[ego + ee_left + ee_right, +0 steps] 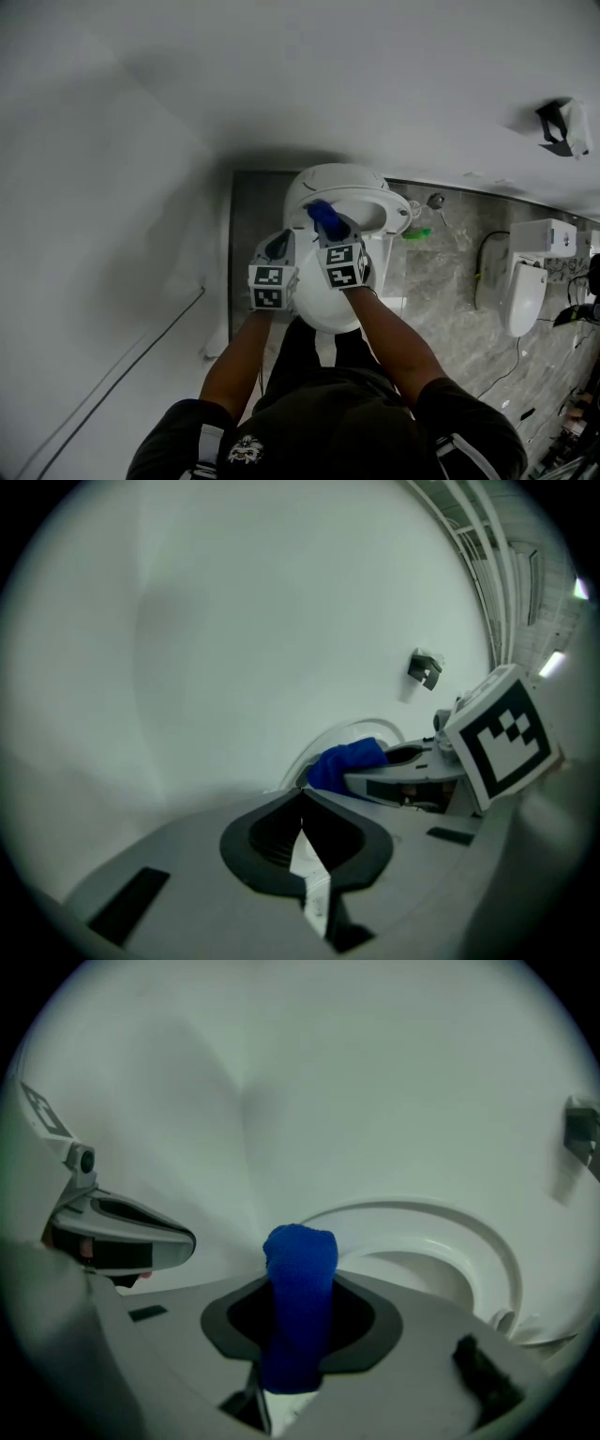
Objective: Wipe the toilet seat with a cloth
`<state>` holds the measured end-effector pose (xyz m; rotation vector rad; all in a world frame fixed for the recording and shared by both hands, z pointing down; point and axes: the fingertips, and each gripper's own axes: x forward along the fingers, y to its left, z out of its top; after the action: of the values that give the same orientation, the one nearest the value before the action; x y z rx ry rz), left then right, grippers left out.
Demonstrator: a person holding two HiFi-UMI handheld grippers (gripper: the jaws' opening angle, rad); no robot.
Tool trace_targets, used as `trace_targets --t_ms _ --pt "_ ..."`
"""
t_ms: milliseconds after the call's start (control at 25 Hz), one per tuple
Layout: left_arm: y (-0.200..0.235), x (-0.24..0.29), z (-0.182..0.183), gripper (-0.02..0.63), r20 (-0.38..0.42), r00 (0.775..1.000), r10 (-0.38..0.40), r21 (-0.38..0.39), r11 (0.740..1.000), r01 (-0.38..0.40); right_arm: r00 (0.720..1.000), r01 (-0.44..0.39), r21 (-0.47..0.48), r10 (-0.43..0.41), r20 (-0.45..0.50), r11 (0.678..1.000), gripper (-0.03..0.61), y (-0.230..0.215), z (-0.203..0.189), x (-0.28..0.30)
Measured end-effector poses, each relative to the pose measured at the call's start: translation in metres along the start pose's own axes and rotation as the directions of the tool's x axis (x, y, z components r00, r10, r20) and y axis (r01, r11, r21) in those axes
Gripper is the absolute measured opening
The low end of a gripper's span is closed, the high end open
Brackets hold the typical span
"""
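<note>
The white toilet (330,184) stands against the wall, its seat ring (375,208) showing as a pale curve (441,1227) in the right gripper view. My right gripper (328,225) is shut on a bunched blue cloth (322,216), which stands up between its jaws (300,1297) over the seat's left part. Whether the cloth touches the seat is unclear. My left gripper (278,247) hangs just left of it, shut with nothing between its jaws (302,808). From the left gripper view the blue cloth (349,761) and the right gripper (412,782) lie close to the right.
A second white fixture (523,292) and a white box (553,236) stand at the right on the grey marbled floor (450,281). A green object (417,232) and a valve (435,200) sit beside the toilet. A black fitting (561,127) is on the wall. A cable (122,373) runs at left.
</note>
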<state>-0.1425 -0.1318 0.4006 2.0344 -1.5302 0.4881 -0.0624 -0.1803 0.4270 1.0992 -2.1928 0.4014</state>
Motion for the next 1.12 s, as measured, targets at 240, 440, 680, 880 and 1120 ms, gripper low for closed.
trace_targets --t_ms 240,440,680,880,1120 --pt "-0.005 0.007 0.005 0.011 0.007 1.000 0.021 0.007 1.000 -0.021 0.999 0.014 0.055 -0.017 0.051 0.998 0.107 -0.019 0.012 -0.004" --pt "-0.017 0.017 0.012 0.011 0.003 1.000 0.005 0.024 1.000 -0.005 0.991 0.063 0.095 -0.074 0.115 0.993 0.107 -0.041 0.026 -0.022" --pt "-0.051 0.029 0.020 0.011 0.009 0.999 -0.039 0.159 0.987 0.037 0.977 0.145 0.091 -0.157 0.141 0.985 0.107 -0.083 0.013 -0.043" --pt "-0.074 0.034 0.036 0.011 0.047 0.992 -0.113 0.157 0.982 0.104 0.967 0.217 0.077 -0.225 0.120 0.973 0.107 -0.120 -0.008 -0.057" --pt "-0.114 0.049 0.042 0.012 0.069 0.975 -0.210 0.190 0.962 0.193 0.956 0.269 0.077 -0.276 0.098 0.960 0.107 -0.142 -0.029 -0.064"
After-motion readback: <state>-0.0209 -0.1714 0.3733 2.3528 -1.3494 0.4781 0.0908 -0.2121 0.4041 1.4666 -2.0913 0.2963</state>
